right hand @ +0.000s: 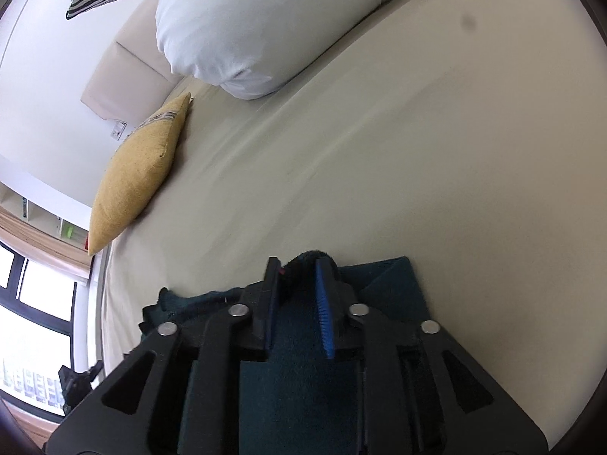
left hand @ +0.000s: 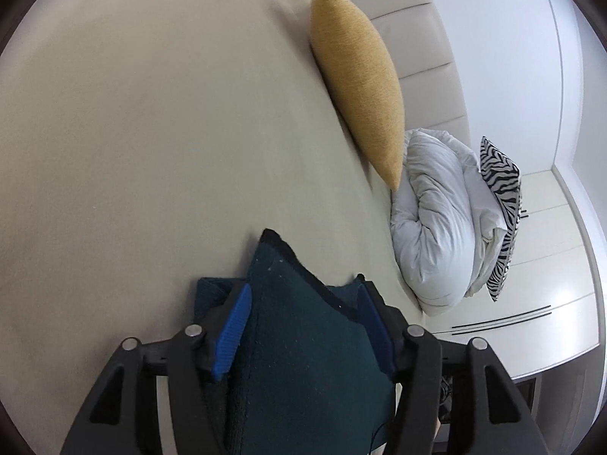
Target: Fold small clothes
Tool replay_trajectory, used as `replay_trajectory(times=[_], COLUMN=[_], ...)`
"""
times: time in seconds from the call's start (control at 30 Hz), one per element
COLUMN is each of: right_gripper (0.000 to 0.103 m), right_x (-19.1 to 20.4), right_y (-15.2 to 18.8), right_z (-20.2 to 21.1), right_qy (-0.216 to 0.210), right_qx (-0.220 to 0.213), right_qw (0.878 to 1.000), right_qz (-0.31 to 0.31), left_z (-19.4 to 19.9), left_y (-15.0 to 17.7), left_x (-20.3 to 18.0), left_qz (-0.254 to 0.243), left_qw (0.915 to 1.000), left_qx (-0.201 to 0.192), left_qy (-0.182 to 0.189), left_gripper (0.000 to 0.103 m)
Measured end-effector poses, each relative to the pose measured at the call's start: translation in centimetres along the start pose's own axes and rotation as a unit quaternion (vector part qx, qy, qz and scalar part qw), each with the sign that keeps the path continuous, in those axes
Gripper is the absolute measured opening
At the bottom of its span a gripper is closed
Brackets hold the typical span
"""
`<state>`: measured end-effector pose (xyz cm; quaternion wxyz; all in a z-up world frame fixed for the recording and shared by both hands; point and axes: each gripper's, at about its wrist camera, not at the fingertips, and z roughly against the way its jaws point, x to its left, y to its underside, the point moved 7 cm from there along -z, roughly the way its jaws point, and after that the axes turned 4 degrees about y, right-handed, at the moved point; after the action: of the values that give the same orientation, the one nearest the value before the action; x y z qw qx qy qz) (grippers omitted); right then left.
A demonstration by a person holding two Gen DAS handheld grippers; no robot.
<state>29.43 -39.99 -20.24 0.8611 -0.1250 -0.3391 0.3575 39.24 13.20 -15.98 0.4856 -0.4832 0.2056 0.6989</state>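
Observation:
A dark teal garment with a black hem lies on the beige bed sheet (left hand: 151,132). In the left wrist view my left gripper (left hand: 303,295) has its jaws wide apart with a thick bunch of the teal garment (left hand: 303,341) standing between the blue pads (left hand: 233,330). In the right wrist view my right gripper (right hand: 297,276) is closed narrowly on a black-edged fold of the teal garment (right hand: 307,341), which spreads flat on the bed sheet (right hand: 417,151) under it.
A yellow cushion (left hand: 360,87) (right hand: 136,174) leans at the headboard. A bundled white duvet (left hand: 436,220) (right hand: 265,19) and a zebra-print cushion (left hand: 500,204) lie beside it. A window (right hand: 34,322) is at the left.

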Motion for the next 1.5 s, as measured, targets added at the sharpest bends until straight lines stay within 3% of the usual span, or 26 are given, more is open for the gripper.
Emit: replay_trajectory(times=[0.07, 0.17, 0.3, 0.5, 0.67, 0.87, 1.03, 1.17, 1.37, 1.5], right_gripper=[0.065, 0.065, 0.065, 0.064, 0.063, 0.056, 0.047, 0.038, 0.037, 0.036], right_x=[-0.4, -0.2, 0.4, 0.7, -1.8, -4.3, -4.9, -4.4, -4.5, -5.0], right_y=[-0.2, 0.2, 2.9, 7.9, 10.4, 12.9, 13.3, 13.6, 14.3, 14.3], right_z=[1.0, 2.9, 5.1, 6.6, 8.4, 9.0, 10.3, 11.0, 11.0, 11.1], right_qy=[0.003, -0.018, -0.011, 0.025, 0.057, 0.060, 0.061, 0.066, 0.067, 0.059], right_qx=[-0.025, -0.026, -0.021, -0.005, -0.007, 0.011, -0.007, -0.017, -0.015, -0.012], right_qw=[1.000, 0.999, 0.997, 0.986, 0.981, 0.983, 0.983, 0.980, 0.979, 0.981], right_qz=[0.001, 0.016, 0.076, 0.165, 0.183, 0.175, 0.171, 0.186, 0.194, 0.185], left_z=[1.5, 3.7, 5.8, 6.7, 7.9, 8.4, 8.3, 7.9, 7.8, 7.9], left_y=[1.0, 3.4, 7.4, 11.8, 13.7, 15.2, 15.7, 16.1, 16.2, 16.5], left_x=[-0.7, -2.0, -2.6, -0.9, 0.9, 1.6, 1.0, 1.2, 1.6, 1.2], left_qz=[-0.019, -0.060, -0.105, -0.129, -0.142, -0.171, -0.208, -0.222, -0.230, -0.251], left_qw=[0.9998, 0.9981, 0.9942, 0.9893, 0.9842, 0.9757, 0.9641, 0.9589, 0.9548, 0.9458], left_qx=[-0.007, -0.011, -0.015, -0.013, -0.021, -0.027, -0.037, -0.035, -0.033, -0.040], left_qy=[0.001, -0.003, -0.019, -0.067, -0.103, -0.135, -0.161, -0.174, -0.186, -0.202], left_gripper=[0.061, 0.061, 0.061, 0.061, 0.061, 0.060, 0.057, 0.048, 0.038, 0.035])
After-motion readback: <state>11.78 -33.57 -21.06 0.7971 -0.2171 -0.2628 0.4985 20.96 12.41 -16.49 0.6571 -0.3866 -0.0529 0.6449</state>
